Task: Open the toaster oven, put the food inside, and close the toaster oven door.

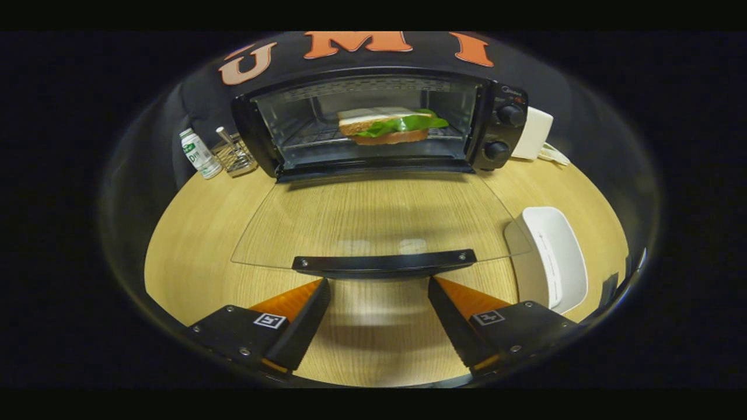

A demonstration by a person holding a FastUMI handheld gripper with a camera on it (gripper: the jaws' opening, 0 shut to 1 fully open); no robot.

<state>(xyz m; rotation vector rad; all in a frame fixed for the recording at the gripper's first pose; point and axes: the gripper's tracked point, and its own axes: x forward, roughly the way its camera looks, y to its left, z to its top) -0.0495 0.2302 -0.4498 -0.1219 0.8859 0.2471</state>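
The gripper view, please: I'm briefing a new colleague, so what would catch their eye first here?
The sandwich on the rack inside the open toaster oven, straight ahead. Its glass door lies folded down flat over the wooden table, handle just ahead of the open gripper. A white dish sits beside the door.

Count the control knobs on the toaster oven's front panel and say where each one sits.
2. The upper knob and the lower knob sit on the toaster oven panel, right of its open door. The gripper is open, empty.

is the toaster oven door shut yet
No, the glass door lies folded down flat in front of the toaster oven, with the sandwich on the rack and the open gripper just short of the handle.
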